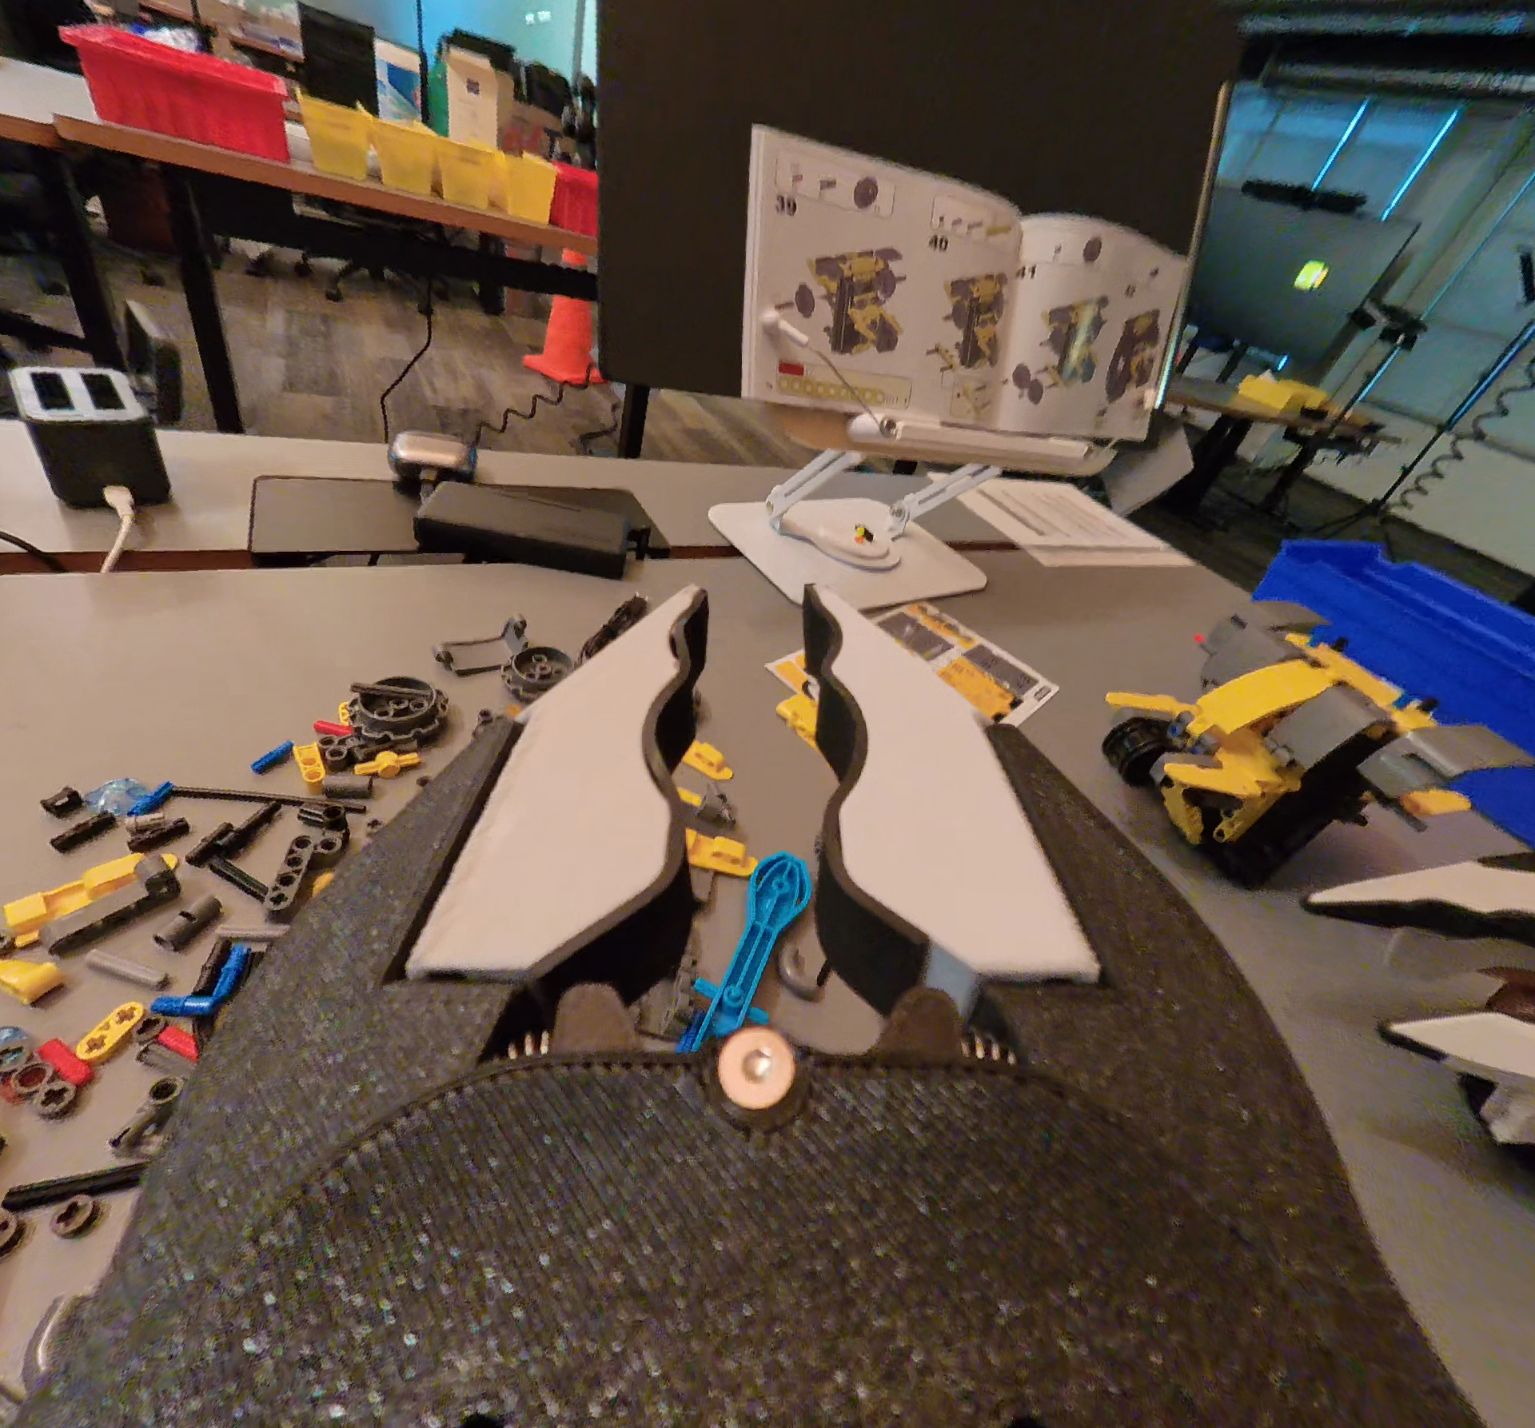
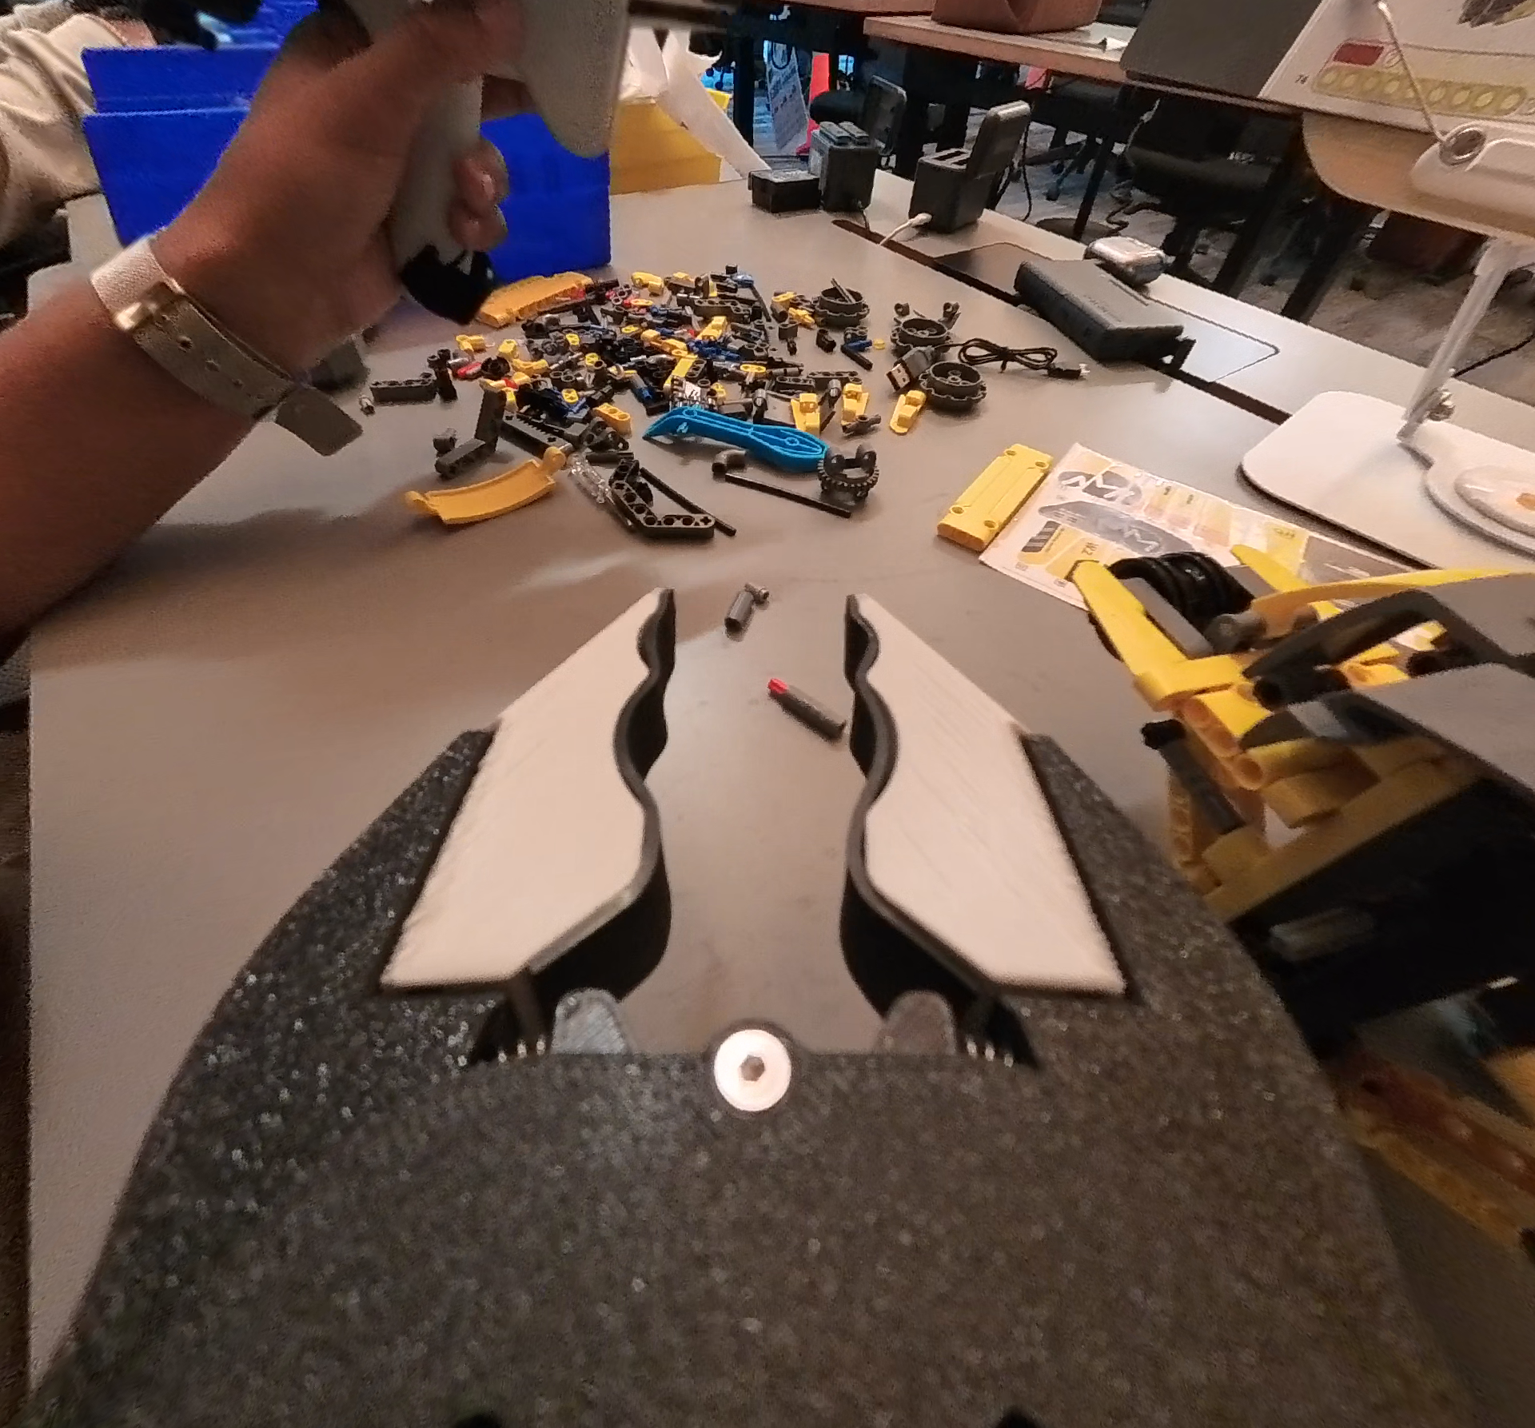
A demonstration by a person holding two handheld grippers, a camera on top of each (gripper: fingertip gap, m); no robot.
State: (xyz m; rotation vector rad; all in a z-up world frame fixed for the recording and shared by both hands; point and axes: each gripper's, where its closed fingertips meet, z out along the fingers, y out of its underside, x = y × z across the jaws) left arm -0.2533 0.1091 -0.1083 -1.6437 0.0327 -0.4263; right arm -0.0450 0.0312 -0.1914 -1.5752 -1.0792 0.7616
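Observation:
My left gripper [image 1: 754,607] is open and empty. It hovers over a spread of small black, yellow and blue building parts [image 1: 249,831]. A blue plastic tool [image 1: 760,939] lies on the table under the gap between its fingers. My right gripper [image 2: 757,607] is open and empty, low over the grey table. A small grey pin [image 2: 745,606] lies at its fingertips, and a grey pin with a red tip [image 2: 806,703] lies between its fingers. A part-built yellow and black vehicle model [image 2: 1296,723] stands just right of the right gripper; it also shows in the left wrist view [image 1: 1271,757].
An open instruction booklet [image 1: 955,300] sits on a white stand at the back. A sticker sheet [image 2: 1163,524] and a yellow panel [image 2: 993,493] lie nearby. Blue bins [image 2: 548,200] stand behind the parts pile [image 2: 664,375]. A hand [image 2: 332,167] holds the left gripper above the table.

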